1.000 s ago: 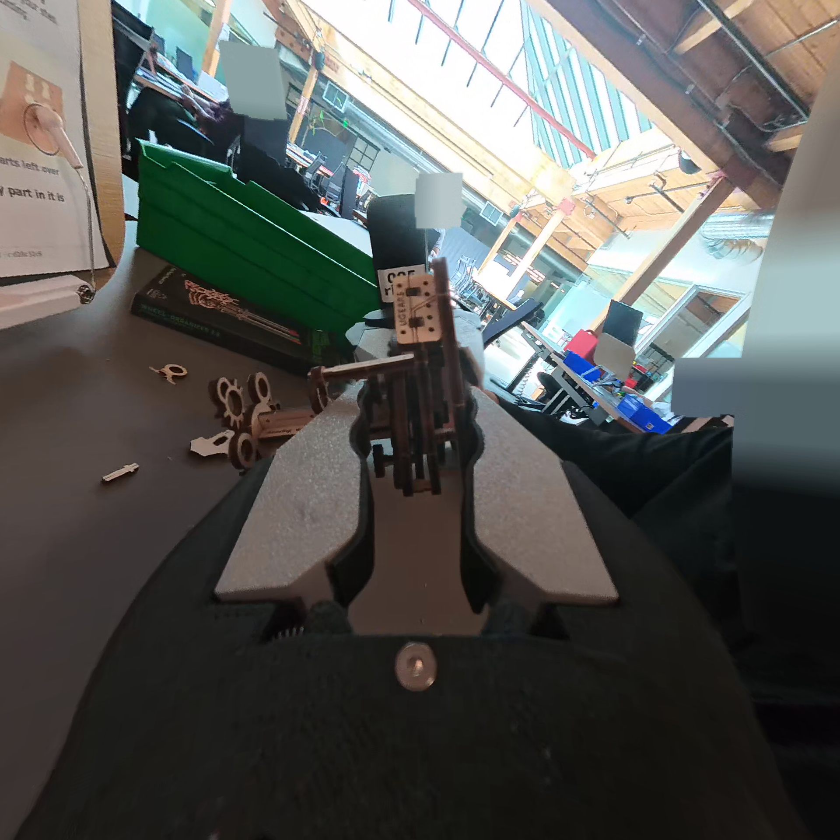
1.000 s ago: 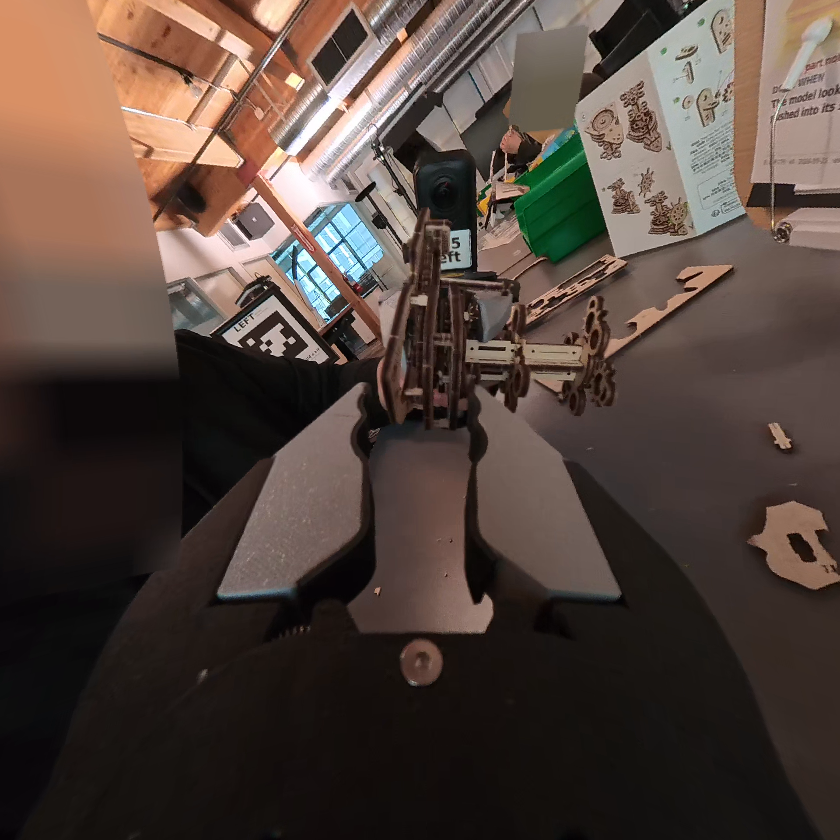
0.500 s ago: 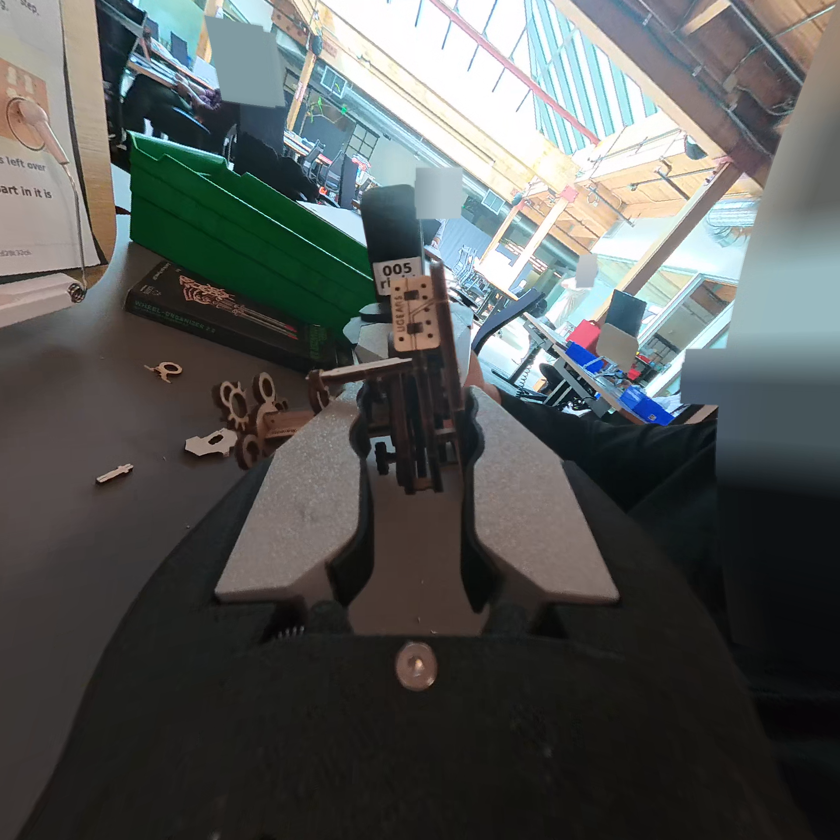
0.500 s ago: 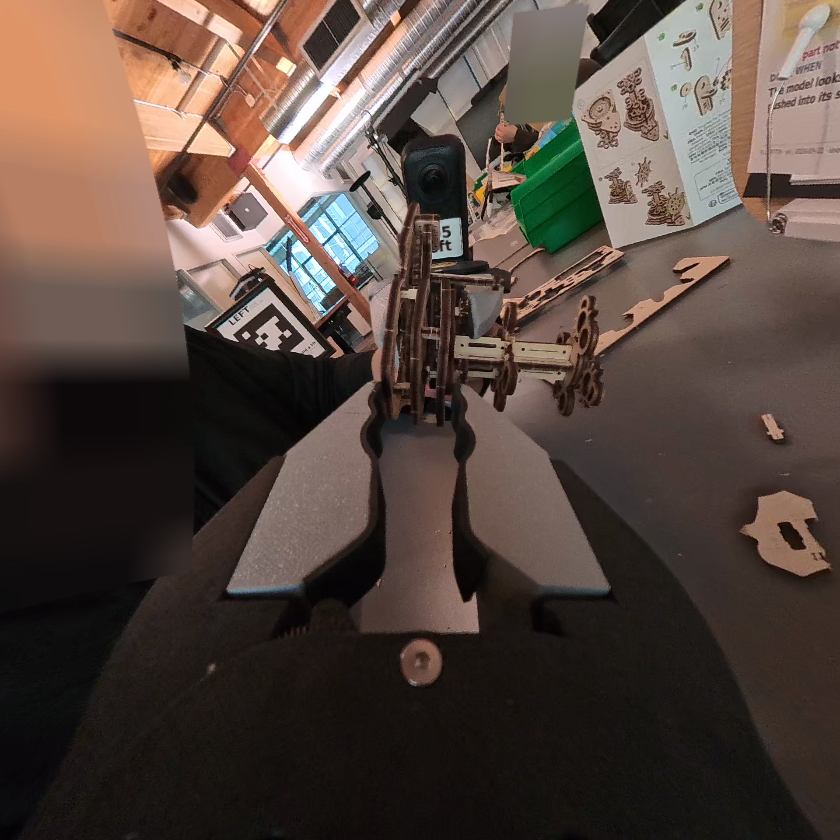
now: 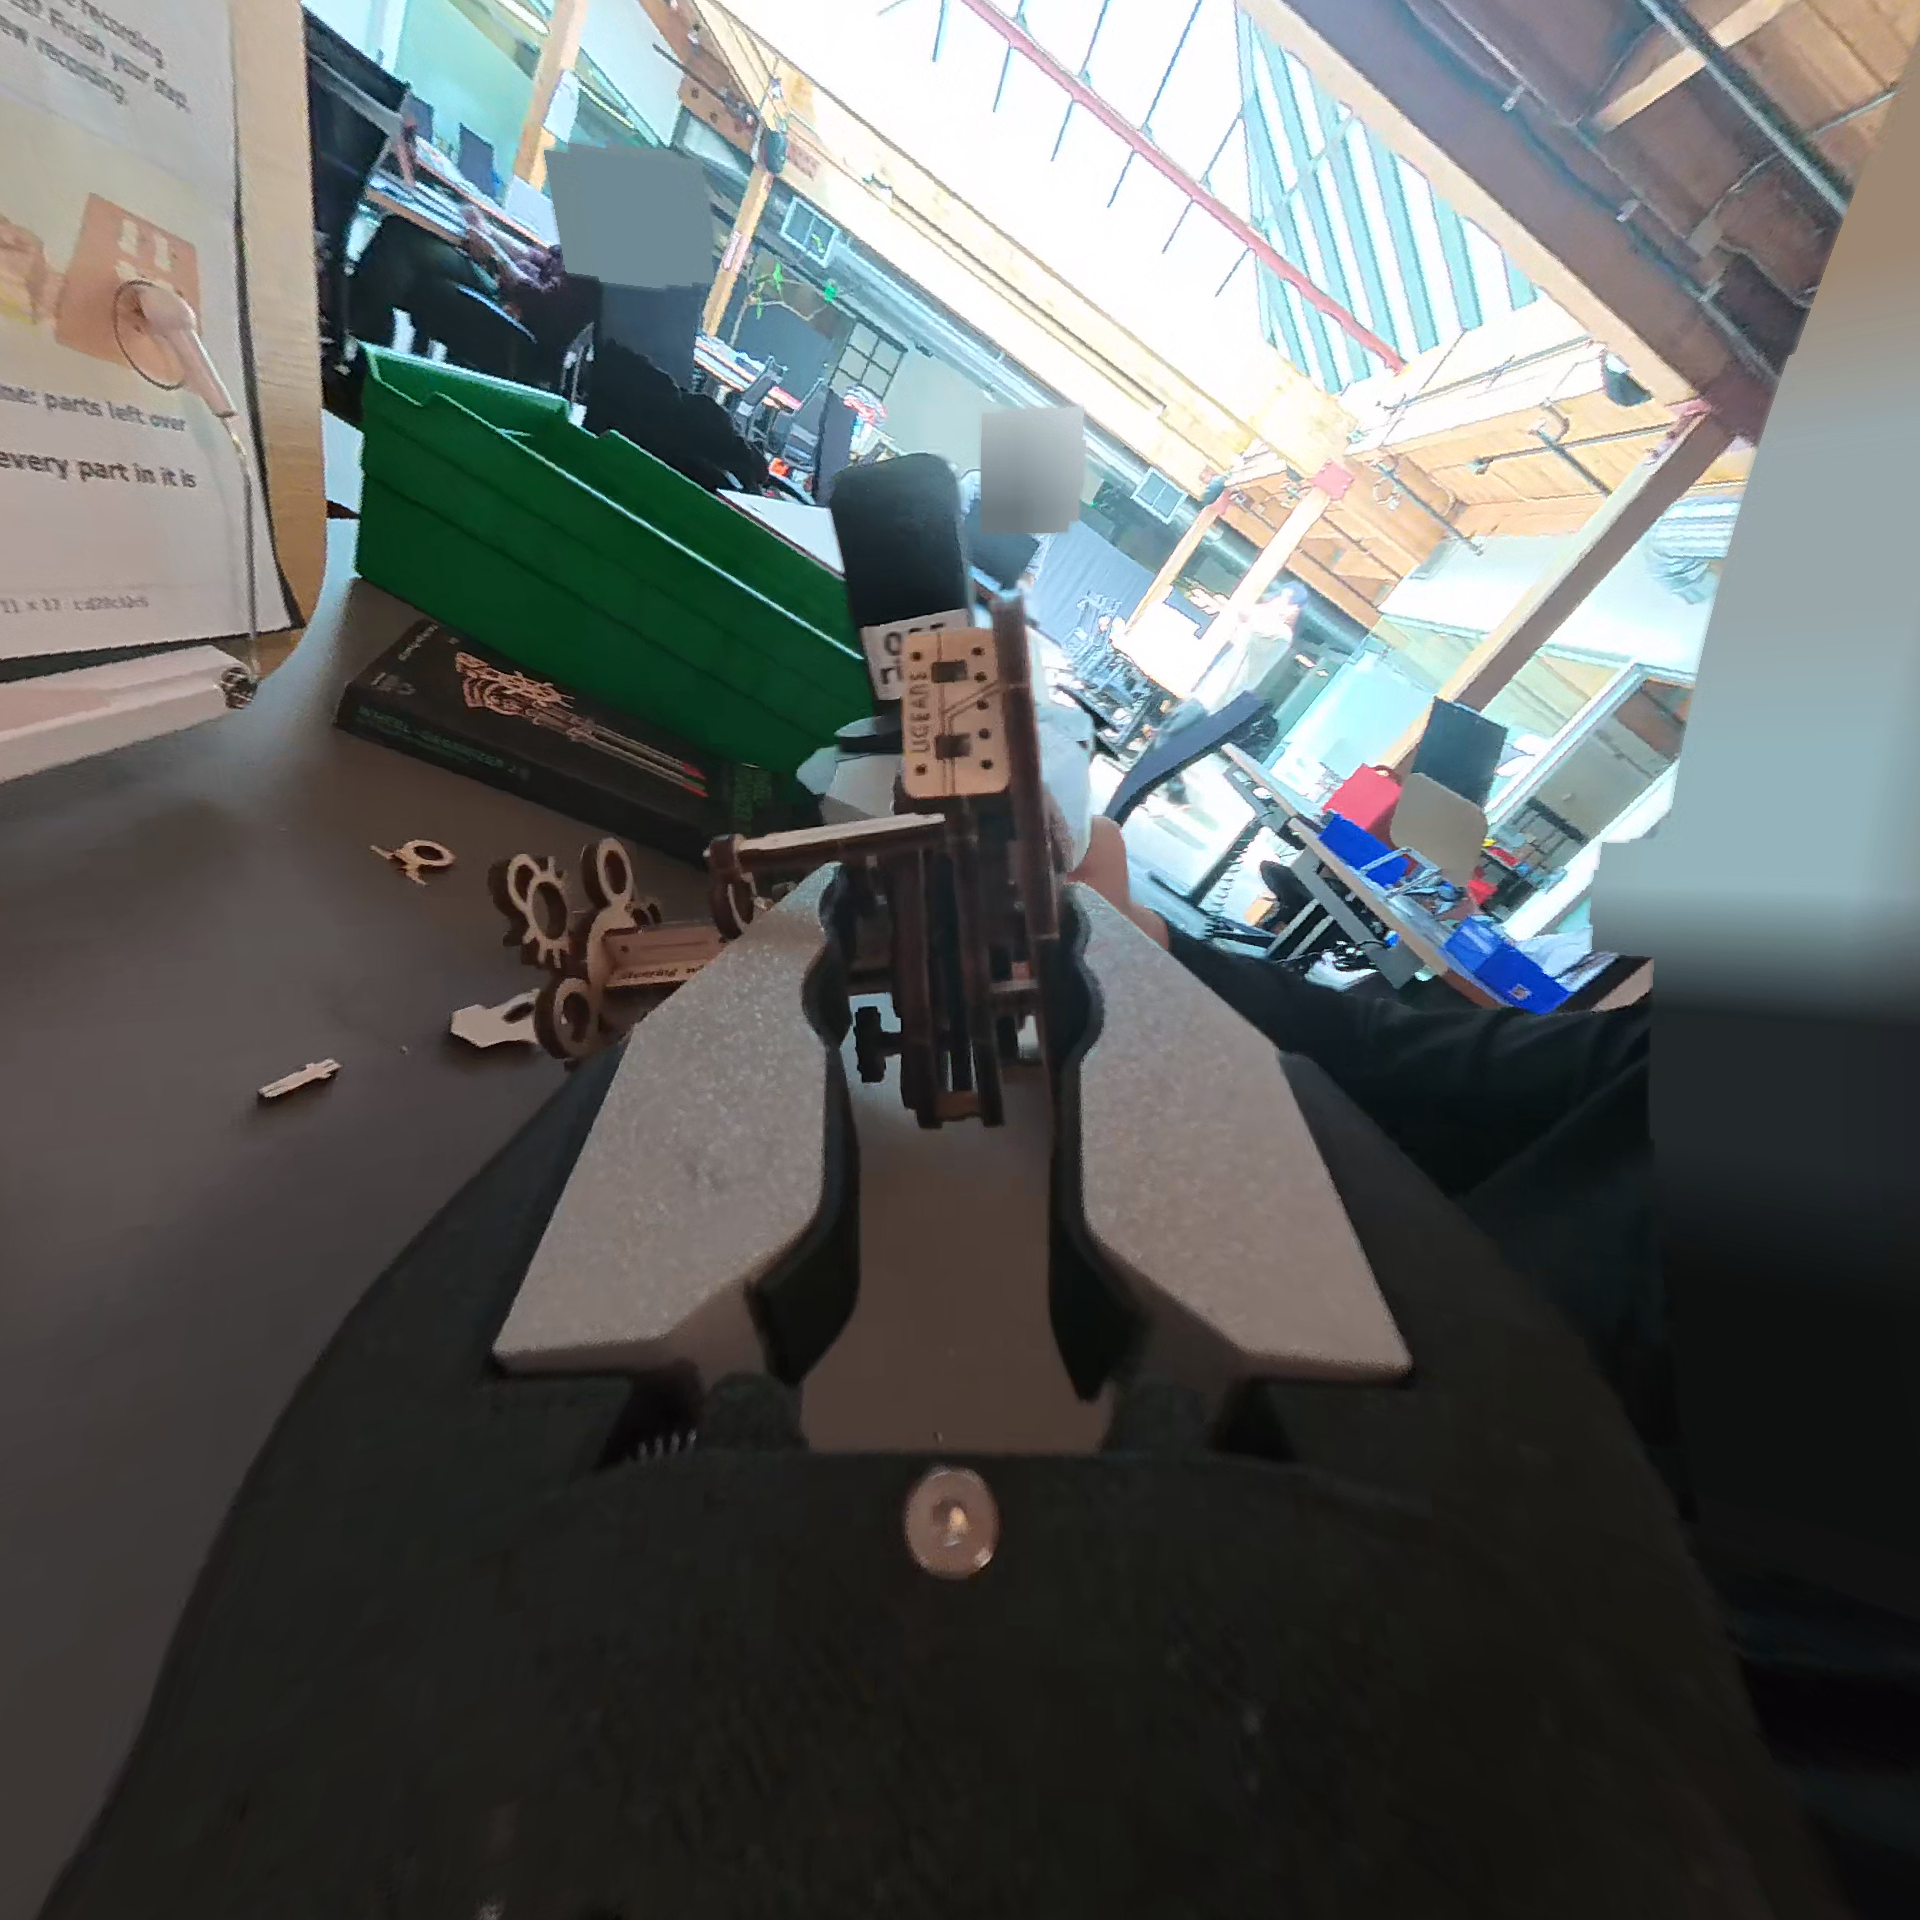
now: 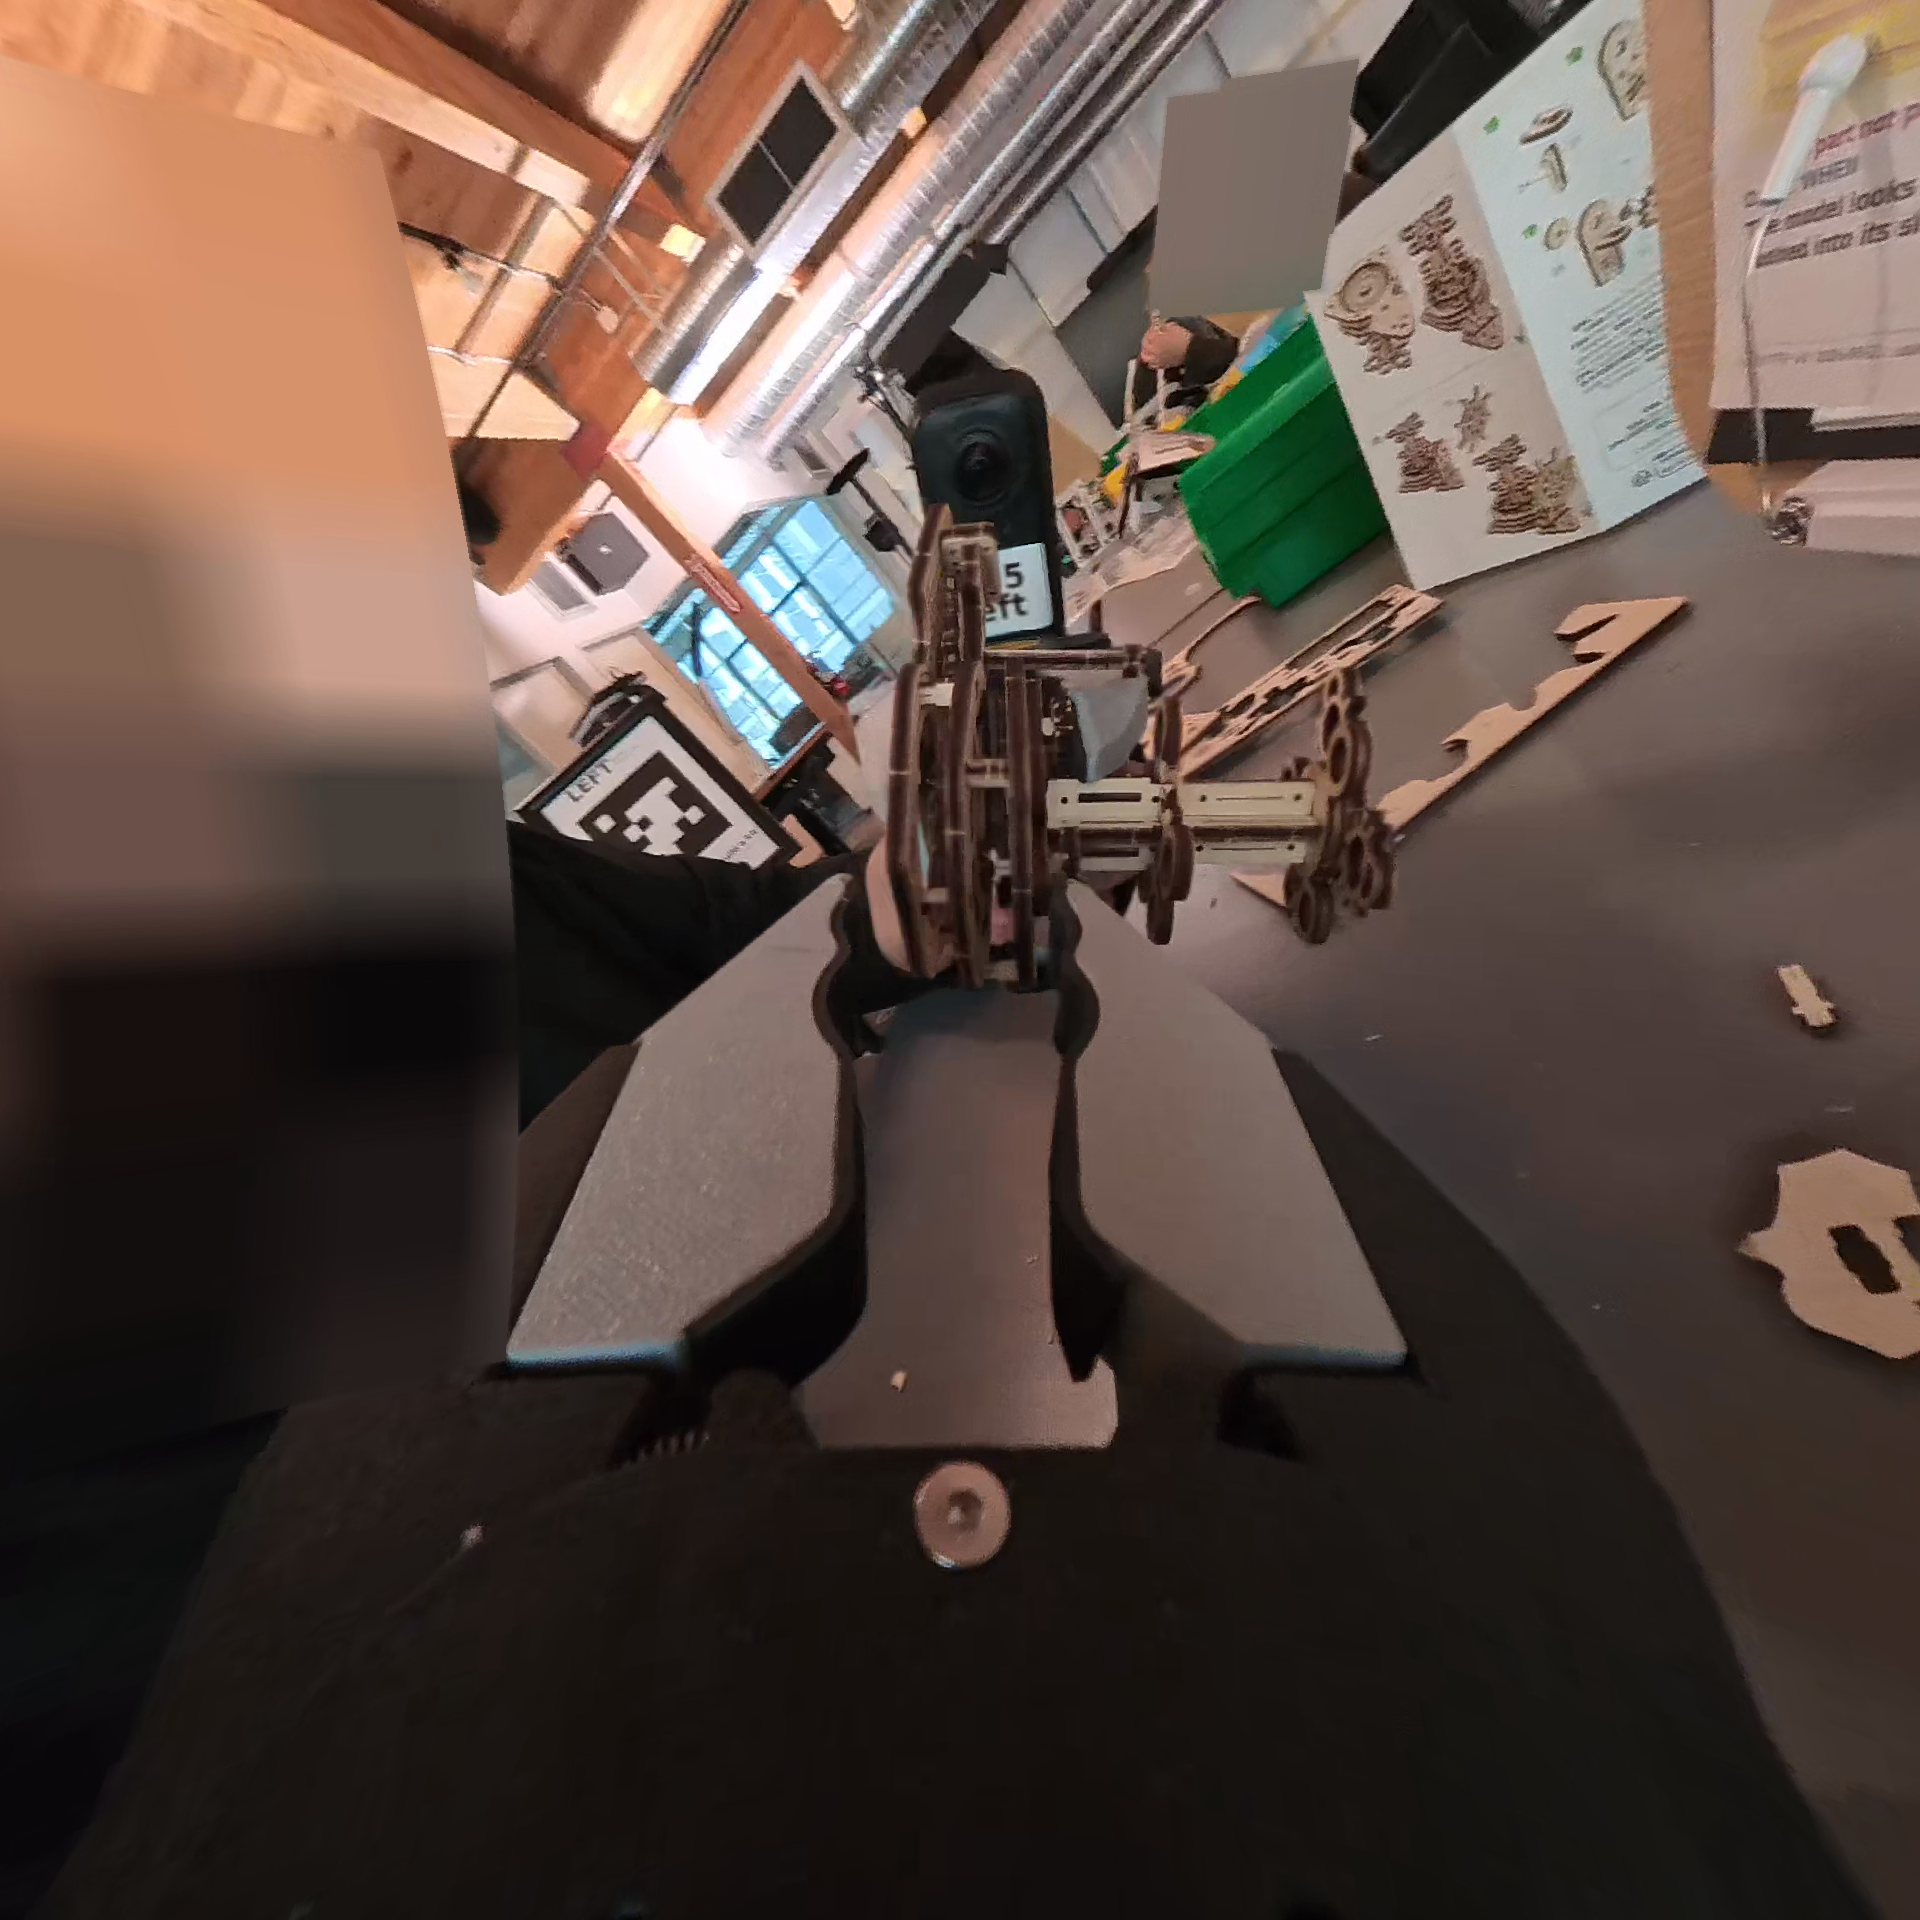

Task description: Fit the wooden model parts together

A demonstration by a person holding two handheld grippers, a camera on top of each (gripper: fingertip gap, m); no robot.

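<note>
The wooden model [image 5: 951,935] is a stack of dark layered plates with a light plate on top. An axle with gear wheels [image 5: 577,935] sticks out to its left. My left gripper [image 5: 945,977] is shut on the model's body and holds it above the dark table [image 5: 156,987]. In the right wrist view, my right gripper [image 6: 956,945] grips the same model [image 6: 966,810] from the opposite side. There the axle and gear cluster [image 6: 1340,821] point right. Each gripper's black camera shows behind the model [image 5: 904,551] [image 6: 982,468]. A fingertip of a hand [image 6: 883,904] touches the model.
Green bins [image 5: 582,561] and a black box [image 5: 520,727] stand at the table's back. Small wooden pieces [image 5: 296,1081] [image 5: 499,1023] lie loose. The right wrist view shows sheet offcuts [image 6: 1538,696], a shield-shaped piece [image 6: 1860,1268], a small peg [image 6: 1806,997] and an instruction sheet [image 6: 1475,343]. The grippers are tip to tip, or close to it. The shield-shaped piece [image 6: 1860,1268] is about 15 cm from both grippers' fingertips.
The right gripper's jaws narrowed on the model half a second ago and now stand slightly wider. The left gripper's hold is unchanged. The model has shifted only a little.
</note>
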